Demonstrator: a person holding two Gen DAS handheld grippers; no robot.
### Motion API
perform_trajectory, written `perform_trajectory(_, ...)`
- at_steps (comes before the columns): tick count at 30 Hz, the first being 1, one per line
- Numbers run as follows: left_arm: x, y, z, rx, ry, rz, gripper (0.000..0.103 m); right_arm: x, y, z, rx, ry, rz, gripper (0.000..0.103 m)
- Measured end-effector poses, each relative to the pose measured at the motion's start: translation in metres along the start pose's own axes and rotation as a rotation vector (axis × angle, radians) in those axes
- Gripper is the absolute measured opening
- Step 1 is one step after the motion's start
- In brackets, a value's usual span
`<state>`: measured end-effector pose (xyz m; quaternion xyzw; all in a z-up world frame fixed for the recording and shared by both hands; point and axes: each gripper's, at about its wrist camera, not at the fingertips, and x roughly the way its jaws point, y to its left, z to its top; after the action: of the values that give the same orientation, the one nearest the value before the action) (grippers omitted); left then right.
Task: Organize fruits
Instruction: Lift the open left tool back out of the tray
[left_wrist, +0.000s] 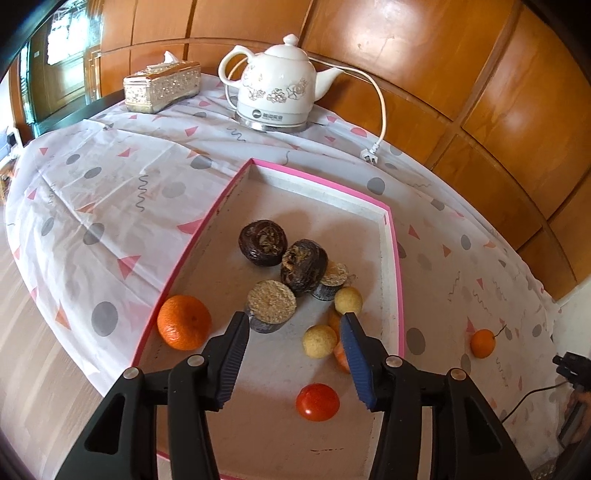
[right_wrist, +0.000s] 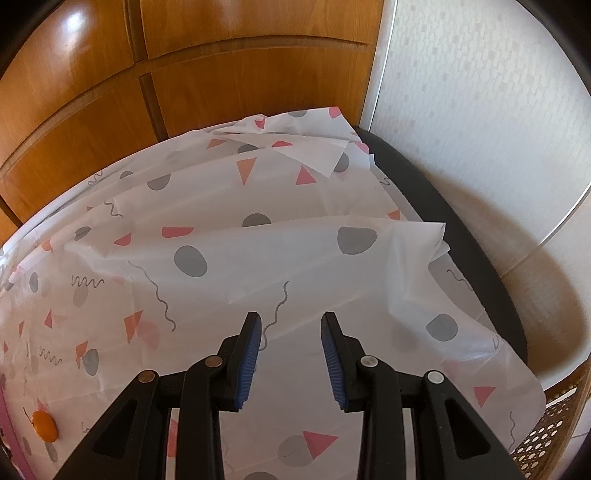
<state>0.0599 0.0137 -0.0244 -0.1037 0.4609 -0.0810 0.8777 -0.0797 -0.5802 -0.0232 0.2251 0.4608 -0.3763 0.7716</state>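
Left black two-finger gripper with blue ribbed pads (left_wrist: 295, 317) hangs nearest the lens, jaws moderately apart, nothing between them, poised over the shallow pink-rimmed white tray (left_wrist: 397, 266). Working left to right in the tray: large orange mandarin (left_wrist: 184, 322) against the left wall; two dark wrinkled round fruits (left_wrist: 263, 243) touching each other mid-tray; cut dark fruit with pale grainy face (left_wrist: 271, 302) just past the left fingertip; small pale yellow balls (left_wrist: 320, 341) beside the right finger; glossy red tomato (left_wrist: 317, 402) below the jaws. One small orange fruit (left_wrist: 482, 343) lies outside the tray on the patterned white tablecloth (left_wrist: 110, 192), evidently not yet gathered. Right black gripper (right_wrist: 291, 325) empty, jaws narrowly parted, over bare cloth; the stray orange shows at that view's lower left. Risks, as judged: round fruit may roll off the loose, wrinkled cloth if nudged; crowded pieces may be knocked aside on descent; soft tomato may bruise under hard closing.
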Motion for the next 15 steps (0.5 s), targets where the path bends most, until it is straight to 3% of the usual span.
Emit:
perform_trajectory(6,-0.003,0.005,-0.001,-0.014,-0.015,0.019,0.054,-0.009,0.017,-0.001,-0.088,-0.058,0.006,0.034)
perform_trajectory(11,-0.005,0.009,-0.005,-0.002,-0.024,0.038,0.054,-0.011,0.048,-0.008,-0.243,-0.060,0.037,0.034)
perform_trajectory(15,-0.004,0.015,-0.007,-0.025,-0.019,0.040,0.054,-0.010,0.057,-0.011,-0.283,-0.051,0.042,0.034)
